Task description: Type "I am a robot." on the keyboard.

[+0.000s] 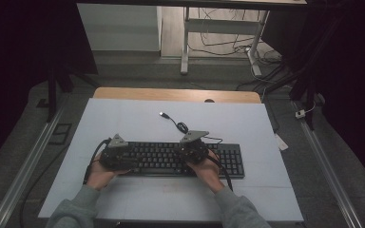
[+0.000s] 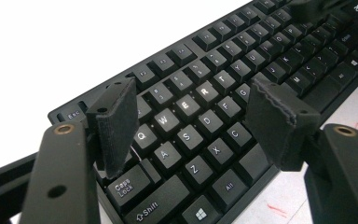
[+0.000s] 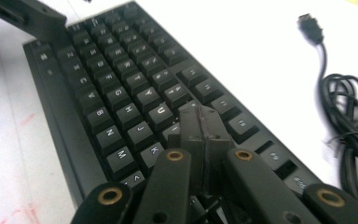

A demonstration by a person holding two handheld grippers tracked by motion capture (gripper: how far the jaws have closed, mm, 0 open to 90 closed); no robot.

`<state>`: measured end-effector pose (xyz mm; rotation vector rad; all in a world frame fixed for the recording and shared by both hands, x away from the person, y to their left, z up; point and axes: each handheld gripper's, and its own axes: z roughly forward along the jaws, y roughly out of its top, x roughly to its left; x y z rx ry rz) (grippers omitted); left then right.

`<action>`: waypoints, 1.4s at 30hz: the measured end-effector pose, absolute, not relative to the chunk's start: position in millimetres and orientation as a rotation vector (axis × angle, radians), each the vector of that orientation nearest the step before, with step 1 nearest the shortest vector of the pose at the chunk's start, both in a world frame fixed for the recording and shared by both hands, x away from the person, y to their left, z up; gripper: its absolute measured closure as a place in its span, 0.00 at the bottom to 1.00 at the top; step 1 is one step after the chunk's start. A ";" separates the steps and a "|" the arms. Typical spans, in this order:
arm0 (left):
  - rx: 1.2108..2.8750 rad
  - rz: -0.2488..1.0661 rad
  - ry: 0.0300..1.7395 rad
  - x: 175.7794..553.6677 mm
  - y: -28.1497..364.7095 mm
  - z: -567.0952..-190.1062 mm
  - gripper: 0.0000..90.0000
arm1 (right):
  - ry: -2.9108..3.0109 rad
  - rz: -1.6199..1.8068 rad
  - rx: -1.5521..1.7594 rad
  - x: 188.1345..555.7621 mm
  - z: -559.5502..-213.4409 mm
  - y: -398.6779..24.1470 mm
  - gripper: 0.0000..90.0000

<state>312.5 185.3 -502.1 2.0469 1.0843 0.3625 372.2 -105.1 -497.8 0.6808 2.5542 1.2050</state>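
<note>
White table, perhaps "acer"-marked keyboard

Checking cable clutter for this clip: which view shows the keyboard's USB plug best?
The right gripper view: the USB plug lies close and sharp on the white table, its cable coiled below. The high view shows it small beyond the keyboard. The left gripper view looks along the keys instead.

Both forearms come in from the bottom, sleeves grey, hands apart. The left gripper has its jaws spread wide, nothing between the pads. The right gripper points forward and down, pads apparently pressed together.
</note>
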 end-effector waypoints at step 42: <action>2.030 0.345 1.073 310.8 177.2 -502.4 0.44 | 2.496 1.250 0.692 332.2 -503.5 -179.9 0.56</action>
